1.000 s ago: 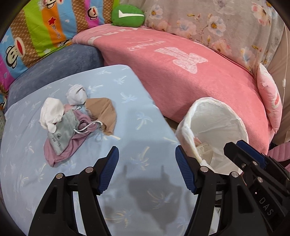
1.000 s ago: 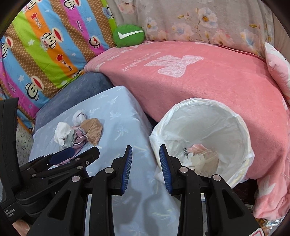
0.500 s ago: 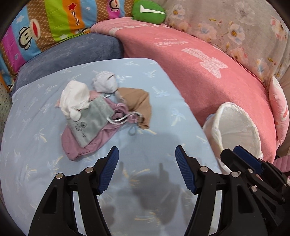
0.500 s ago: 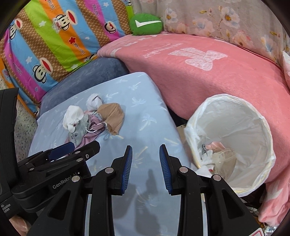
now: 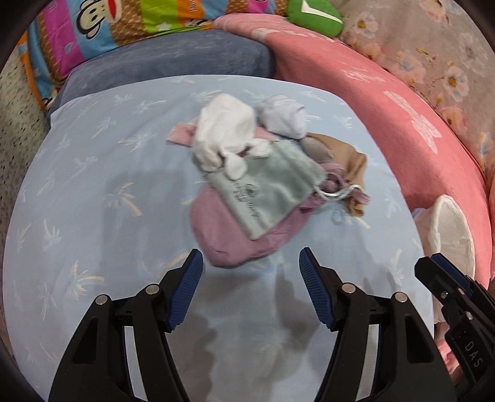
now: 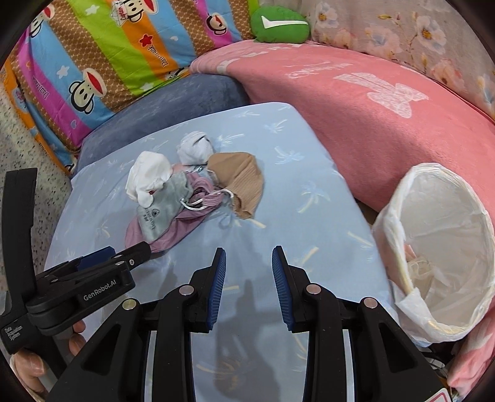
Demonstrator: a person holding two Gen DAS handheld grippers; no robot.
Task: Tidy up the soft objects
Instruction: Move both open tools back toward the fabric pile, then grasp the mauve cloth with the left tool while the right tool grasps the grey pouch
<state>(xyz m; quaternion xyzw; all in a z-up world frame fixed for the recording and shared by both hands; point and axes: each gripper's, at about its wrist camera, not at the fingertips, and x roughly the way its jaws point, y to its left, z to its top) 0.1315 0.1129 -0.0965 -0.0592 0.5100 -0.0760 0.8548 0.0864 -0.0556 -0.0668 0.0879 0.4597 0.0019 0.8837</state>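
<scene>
1. The pile of soft pouches [image 5: 256, 182] lies on the light blue cushion [image 5: 92, 216], toward its far side.
2. A grey drawstring pouch [image 5: 266, 191] tops a mauve one [image 5: 235, 241], with white bundles [image 5: 222, 136] and a tan pouch [image 6: 241, 179] beside.
3. The left gripper [image 5: 250, 287] hangs just short of the pile, jaws apart, empty.
4. The right gripper [image 6: 249, 287] hangs nearer the white-lined bin [image 6: 445, 247], jaws narrowly apart, empty.

Looks like a home bedroom or living corner: soft furniture draped in a pink blanket [image 6: 371, 102], a floral cover [image 6: 402, 34], a striped cartoon-monkey quilt [image 6: 102, 52], a green cushion [image 6: 280, 24], a pale blue palm-print sheet [image 6: 294, 198], a bag-lined bin [image 6: 439, 247] beside it.
</scene>
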